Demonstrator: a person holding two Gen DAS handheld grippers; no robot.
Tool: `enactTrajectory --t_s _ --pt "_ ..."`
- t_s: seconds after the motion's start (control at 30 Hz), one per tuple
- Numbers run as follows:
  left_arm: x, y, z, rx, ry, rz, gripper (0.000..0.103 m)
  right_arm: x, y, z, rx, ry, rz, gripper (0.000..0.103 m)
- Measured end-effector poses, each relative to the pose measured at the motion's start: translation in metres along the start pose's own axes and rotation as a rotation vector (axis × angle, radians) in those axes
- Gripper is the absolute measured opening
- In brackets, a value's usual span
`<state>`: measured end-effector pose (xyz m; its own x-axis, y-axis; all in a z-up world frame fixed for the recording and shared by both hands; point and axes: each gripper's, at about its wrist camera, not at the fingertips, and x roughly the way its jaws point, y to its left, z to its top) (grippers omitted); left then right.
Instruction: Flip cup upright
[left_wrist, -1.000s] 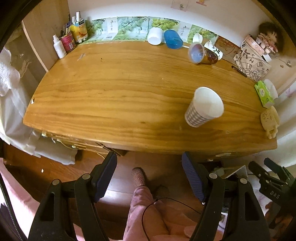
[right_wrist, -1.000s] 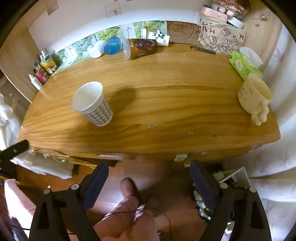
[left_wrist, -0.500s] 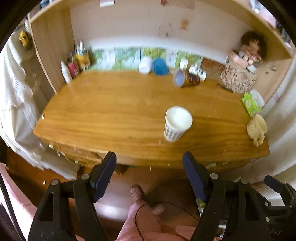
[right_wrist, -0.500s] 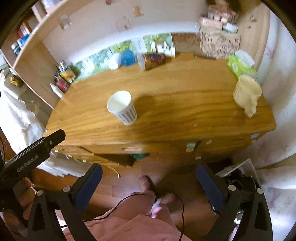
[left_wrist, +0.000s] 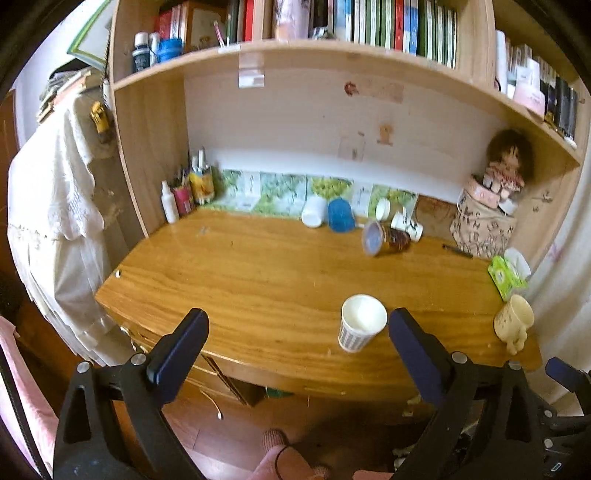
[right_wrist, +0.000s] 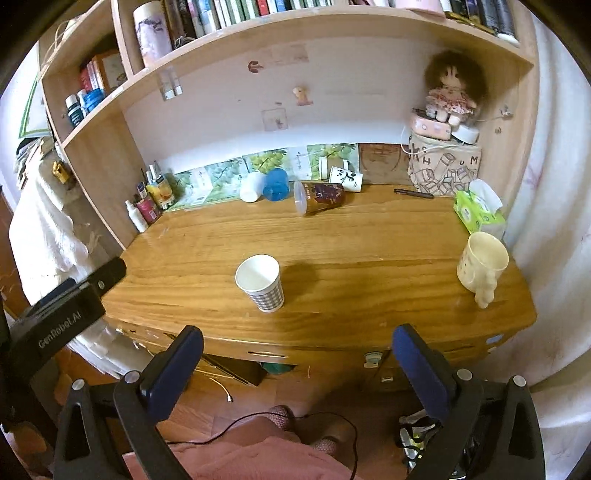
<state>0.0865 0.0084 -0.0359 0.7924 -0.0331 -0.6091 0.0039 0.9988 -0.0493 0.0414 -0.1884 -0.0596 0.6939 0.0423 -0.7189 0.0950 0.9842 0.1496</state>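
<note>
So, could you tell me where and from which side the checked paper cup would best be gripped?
The checked paper cup stands upright, mouth up, alone near the front of the desk. I would close across its patterned wall, about mid-height, coming in level from the front edge. The wall tapers downward and is thin, so a light squeeze is probably safest. Both the left gripper and right gripper hang open, short of the desk.

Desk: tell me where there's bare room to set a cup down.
Widest bare patch: the desk between the checked paper cup and the cream mug. Also bare: the left part, from the paper cup toward the bottles. Crowded: the back edge, with tipped cups, and the right-rear corner by the tissue pack.
</note>
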Motion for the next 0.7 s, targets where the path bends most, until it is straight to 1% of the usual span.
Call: enactTrajectory --t_s 0.07,0.17,0.3,0.53,0.7 --pt "-0.003 -0.002 0.001 0.0 -0.017 -0.001 0.099 0.001 0.0 0.001 -0.006 -0.006 -0.002 0.103" --pt "-0.006 -0.006 0.001 0.009 -0.036 -0.02 0.099 0.007 -0.002 -0.002 -0.01 0.013 0.001 0.103" --pt "-0.009 -0.011 0.002 0.024 -0.056 -0.012 0.099 0.012 -0.005 -0.003 -0.002 0.035 -0.01 0.103" --pt "-0.014 -0.021 0.002 0.068 -0.093 0.008 0.099 0.01 -0.005 -0.005 0.001 0.022 -0.015 0.103" --pt "-0.018 -0.023 0.003 0.089 -0.111 0.003 0.099 0.011 -0.007 -0.005 0.018 0.026 -0.01 0.103"
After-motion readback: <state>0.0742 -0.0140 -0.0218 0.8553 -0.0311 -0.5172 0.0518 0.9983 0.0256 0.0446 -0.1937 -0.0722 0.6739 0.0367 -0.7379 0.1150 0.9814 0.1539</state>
